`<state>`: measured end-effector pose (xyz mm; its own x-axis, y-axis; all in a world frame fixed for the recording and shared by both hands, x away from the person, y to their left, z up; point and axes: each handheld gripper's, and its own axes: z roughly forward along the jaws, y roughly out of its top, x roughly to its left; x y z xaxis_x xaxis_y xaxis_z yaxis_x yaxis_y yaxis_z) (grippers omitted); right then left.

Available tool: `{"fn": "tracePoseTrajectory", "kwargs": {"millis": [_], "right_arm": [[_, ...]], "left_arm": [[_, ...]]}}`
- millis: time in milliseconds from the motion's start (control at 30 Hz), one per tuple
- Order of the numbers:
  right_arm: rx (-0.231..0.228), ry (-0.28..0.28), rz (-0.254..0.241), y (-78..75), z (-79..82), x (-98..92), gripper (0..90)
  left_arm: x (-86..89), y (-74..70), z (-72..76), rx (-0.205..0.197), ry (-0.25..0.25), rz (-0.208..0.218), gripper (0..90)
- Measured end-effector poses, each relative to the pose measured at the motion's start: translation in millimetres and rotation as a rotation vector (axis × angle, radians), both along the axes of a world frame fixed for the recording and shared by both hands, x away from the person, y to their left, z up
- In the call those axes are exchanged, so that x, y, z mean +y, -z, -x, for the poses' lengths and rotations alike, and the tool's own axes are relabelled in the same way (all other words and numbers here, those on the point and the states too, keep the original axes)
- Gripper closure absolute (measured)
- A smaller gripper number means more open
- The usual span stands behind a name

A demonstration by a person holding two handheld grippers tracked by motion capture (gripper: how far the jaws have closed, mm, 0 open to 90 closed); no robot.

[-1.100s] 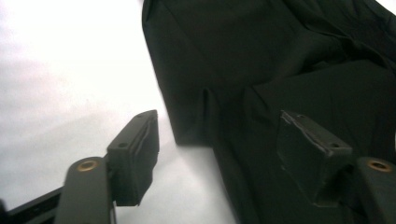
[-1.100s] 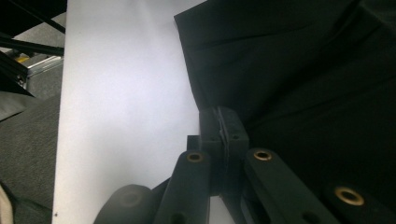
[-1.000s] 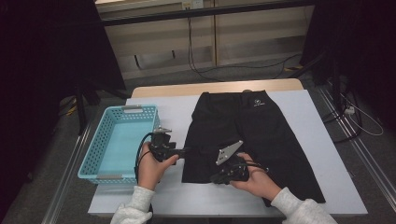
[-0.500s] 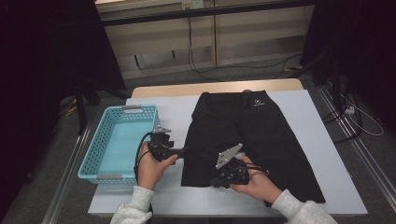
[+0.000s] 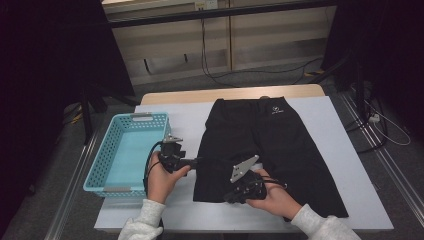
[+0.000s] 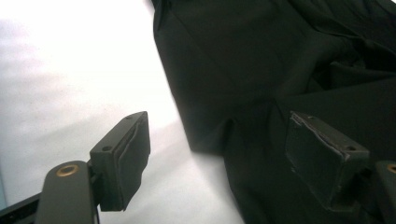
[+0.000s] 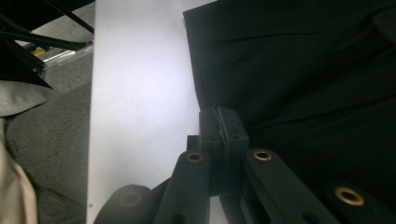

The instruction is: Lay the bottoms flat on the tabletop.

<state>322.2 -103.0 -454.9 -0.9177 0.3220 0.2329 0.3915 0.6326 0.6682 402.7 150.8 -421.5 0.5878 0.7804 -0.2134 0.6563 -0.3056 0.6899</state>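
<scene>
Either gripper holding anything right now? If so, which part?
Right gripper is shut at the hem edge of the black shorts; whether cloth sits between its pads can't be told. Left gripper is open, jaws astride the shorts' side edge, not gripping.

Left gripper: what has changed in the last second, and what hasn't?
The left gripper has just been opening its jaws; the shorts' edge lies between them, unpinched. The right gripper stays shut at the hem. Hands, shorts and basket kept their places.

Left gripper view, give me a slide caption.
Left gripper fingers open at the edge of the black shorts on a white table.
</scene>
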Motion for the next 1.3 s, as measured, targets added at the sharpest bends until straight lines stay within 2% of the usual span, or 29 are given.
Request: {"fn": "tracePoseTrajectory", "kwargs": {"millis": [933,1300], "right_arm": [[0.016,-0.068,0.006,-1.2,18.1,8.4,90.0],[0.040,-0.103,-0.006,-2.2,26.1,13.2,90.0]], "left_arm": [[-0.9,0.9,0.2,0.012,-0.010,0.009,22.5],[-1.8,1.3,0.6,0.017,-0.012,0.014,22.5]]}}
